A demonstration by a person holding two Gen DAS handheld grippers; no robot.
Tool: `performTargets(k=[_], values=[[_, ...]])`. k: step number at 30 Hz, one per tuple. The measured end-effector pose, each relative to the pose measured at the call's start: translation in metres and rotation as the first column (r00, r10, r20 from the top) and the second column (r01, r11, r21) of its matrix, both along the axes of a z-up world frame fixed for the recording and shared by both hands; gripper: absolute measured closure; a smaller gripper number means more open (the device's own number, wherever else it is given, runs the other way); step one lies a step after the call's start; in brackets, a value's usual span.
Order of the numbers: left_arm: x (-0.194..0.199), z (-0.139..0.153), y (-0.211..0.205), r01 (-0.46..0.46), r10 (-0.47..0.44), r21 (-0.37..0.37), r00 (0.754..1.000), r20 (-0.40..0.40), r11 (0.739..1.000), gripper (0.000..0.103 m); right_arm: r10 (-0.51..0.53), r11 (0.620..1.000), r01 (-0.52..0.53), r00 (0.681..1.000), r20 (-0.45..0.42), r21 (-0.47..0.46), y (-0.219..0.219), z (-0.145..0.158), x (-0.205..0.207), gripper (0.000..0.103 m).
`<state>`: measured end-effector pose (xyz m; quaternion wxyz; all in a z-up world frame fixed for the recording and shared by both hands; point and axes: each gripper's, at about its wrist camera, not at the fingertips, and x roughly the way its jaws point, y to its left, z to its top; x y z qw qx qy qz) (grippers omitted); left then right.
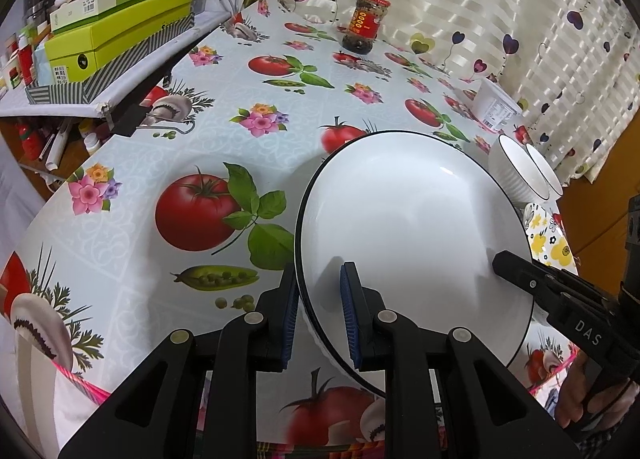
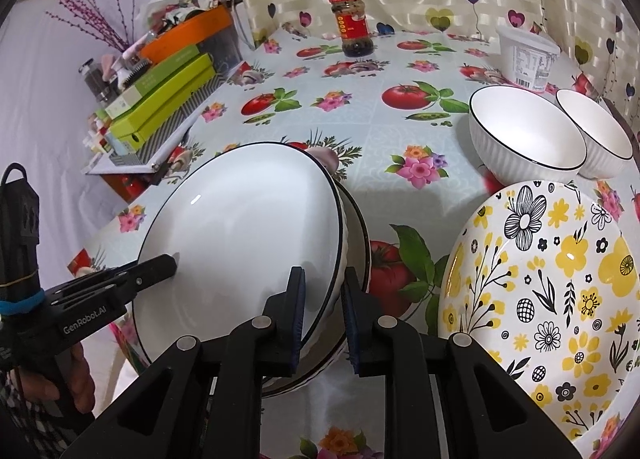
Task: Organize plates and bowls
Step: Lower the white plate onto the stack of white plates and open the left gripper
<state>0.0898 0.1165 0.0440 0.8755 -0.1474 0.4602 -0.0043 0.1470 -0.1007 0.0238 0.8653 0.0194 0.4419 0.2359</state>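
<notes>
A white black-rimmed plate (image 1: 412,227) is held tilted above the table by both grippers. My left gripper (image 1: 320,315) is shut on its left rim. My right gripper (image 2: 322,315) is shut on its right rim; the plate also shows in the right wrist view (image 2: 240,243). A second white black-rimmed plate (image 2: 358,243) lies just under it. A yellow-flowered plate (image 2: 552,287) lies to the right. Two white ribbed bowls (image 2: 524,135) (image 2: 600,135) stand behind it, also showing in the left wrist view (image 1: 516,171).
A red-labelled sauce jar (image 2: 354,25) and a white plastic tub (image 2: 526,59) stand at the back near the curtain. A shelf with green boxes (image 2: 164,99) and an orange tray (image 2: 188,33) borders the table's left side. The table has a vegetable-print cloth (image 1: 224,139).
</notes>
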Motion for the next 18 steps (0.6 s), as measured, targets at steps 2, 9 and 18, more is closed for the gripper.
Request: performTargets(k=[2, 9, 18], values=[[0.0007, 0.0003, 0.0, -0.001, 0.001, -0.003, 1.0, 0.0, 1.0, 0.082, 0.004, 1.0, -0.004, 1.0, 0.011, -0.011, 0.0013, 0.0008, -0.0006, 0.084], [0.0004, 0.0013, 0.0007, -0.002, 0.002, -0.011, 1.0, 0.004, 1.0, 0.082, 0.011, 0.999, -0.01, 0.999, 0.037, -0.045, 0.0076, 0.0016, -0.0032, 0.08], [0.0, 0.0014, 0.0023, -0.001, 0.001, -0.013, 1.0, 0.004, 1.0, 0.082, 0.019, 0.999, -0.018, 0.999, 0.034, -0.033, 0.0093, 0.0013, -0.004, 0.07]])
